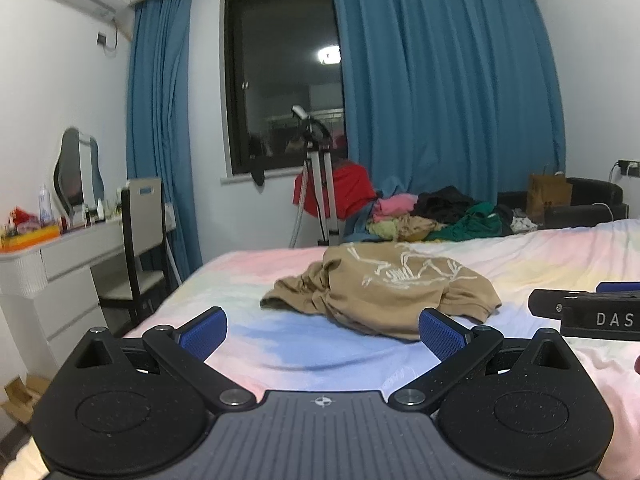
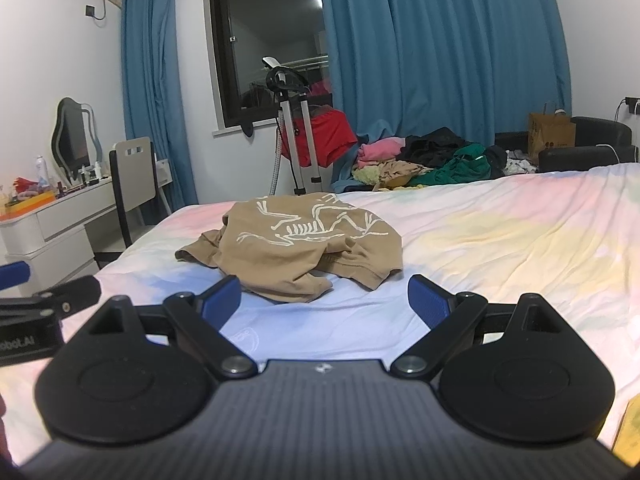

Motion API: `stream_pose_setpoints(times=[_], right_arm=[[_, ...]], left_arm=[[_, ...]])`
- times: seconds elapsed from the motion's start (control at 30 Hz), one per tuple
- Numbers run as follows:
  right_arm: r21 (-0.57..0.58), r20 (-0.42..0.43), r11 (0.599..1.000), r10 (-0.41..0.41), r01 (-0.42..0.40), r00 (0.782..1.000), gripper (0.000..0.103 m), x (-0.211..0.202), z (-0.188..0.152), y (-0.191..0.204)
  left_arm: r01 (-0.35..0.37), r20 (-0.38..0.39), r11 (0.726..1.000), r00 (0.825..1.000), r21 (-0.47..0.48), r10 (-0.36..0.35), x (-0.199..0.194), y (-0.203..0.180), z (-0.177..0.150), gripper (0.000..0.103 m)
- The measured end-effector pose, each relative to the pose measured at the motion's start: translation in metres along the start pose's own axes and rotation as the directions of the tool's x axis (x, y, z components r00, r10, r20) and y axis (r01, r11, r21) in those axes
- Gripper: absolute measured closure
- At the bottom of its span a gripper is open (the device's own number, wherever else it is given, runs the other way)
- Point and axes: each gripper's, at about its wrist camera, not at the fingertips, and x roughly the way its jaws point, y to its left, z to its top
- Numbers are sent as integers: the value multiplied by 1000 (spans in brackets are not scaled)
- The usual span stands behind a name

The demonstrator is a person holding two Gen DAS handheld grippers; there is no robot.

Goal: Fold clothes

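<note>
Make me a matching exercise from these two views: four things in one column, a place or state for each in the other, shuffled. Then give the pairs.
1. tan shirt
2. left claw
3. red garment
4. chair

A. open, holding nothing
B. crumpled on the bed
C. at the white desk
D. draped by the metal stand

Pairs: 1-B, 2-A, 3-D, 4-C

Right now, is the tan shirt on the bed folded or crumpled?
Crumpled: the tan shirt lies bunched in an uneven heap on the bed.
</note>
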Motion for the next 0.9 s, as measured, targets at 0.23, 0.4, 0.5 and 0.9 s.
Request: stream_pose_setpoints(times=[0.23, 0.4, 0.5, 0.9], right_arm=[[19, 12, 1000, -6, 6, 1000, 11, -4, 3, -4], [27, 28, 999, -22, 21, 999, 11, -8, 6, -6], [8, 53, 999, -50, 50, 997, 11, -12, 12, -6], [89, 121, 996, -32, 22, 992, 11, -23, 79, -26]], left_arm=[[38, -1, 999, 999, -7, -38, 1, -4, -3, 0], [18, -25, 1000, 1000, -19, -19, 8, -4, -7, 0], [35, -41, 999, 999, -15, -36, 12, -4, -10, 0], [193, -229, 978, 958, 82, -170, 58, -48, -40, 0]])
